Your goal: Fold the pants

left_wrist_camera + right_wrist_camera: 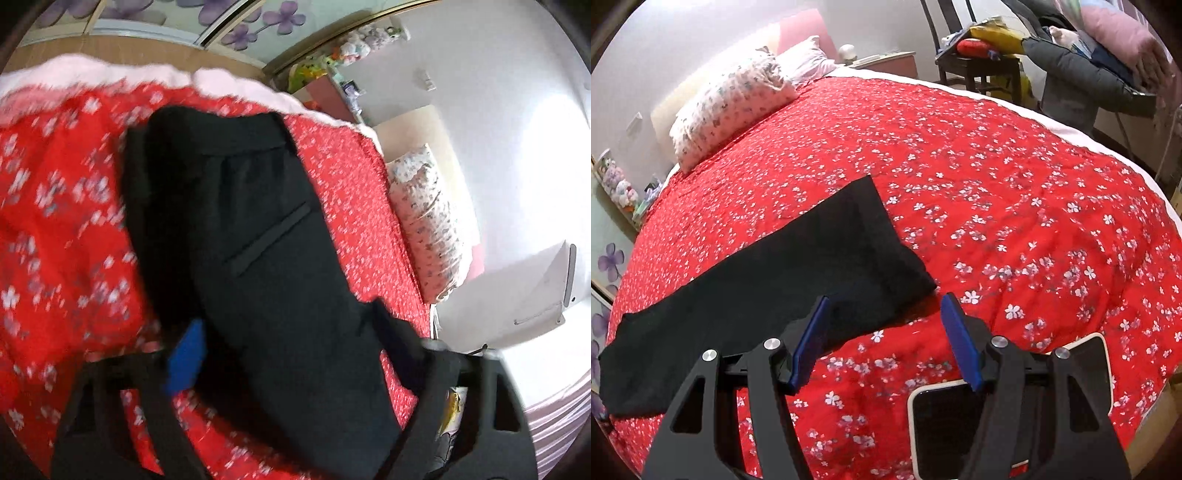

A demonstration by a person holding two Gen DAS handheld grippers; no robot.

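Black pants (768, 273) lie flat and stretched out on a red flowered bedspread (997, 192). In the left wrist view the pants (258, 236) fill the middle, with the waistband at the far end and a slit pocket showing. My left gripper (291, 354) hangs over the near part of the pants; one blue pad (186, 356) shows at the left, the other finger is hidden behind black cloth, and the view is blurred. My right gripper (882, 339) is open and empty, just above the bedspread at the near edge of the leg end.
A flowered pillow (727, 103) lies at the head of the bed. A phone (945, 428) lies on the bedspread under my right gripper. A chair piled with clothes (982, 48) and a grey jacket (1082, 66) stand beyond the far edge. A white wall (480, 55) is beside the bed.
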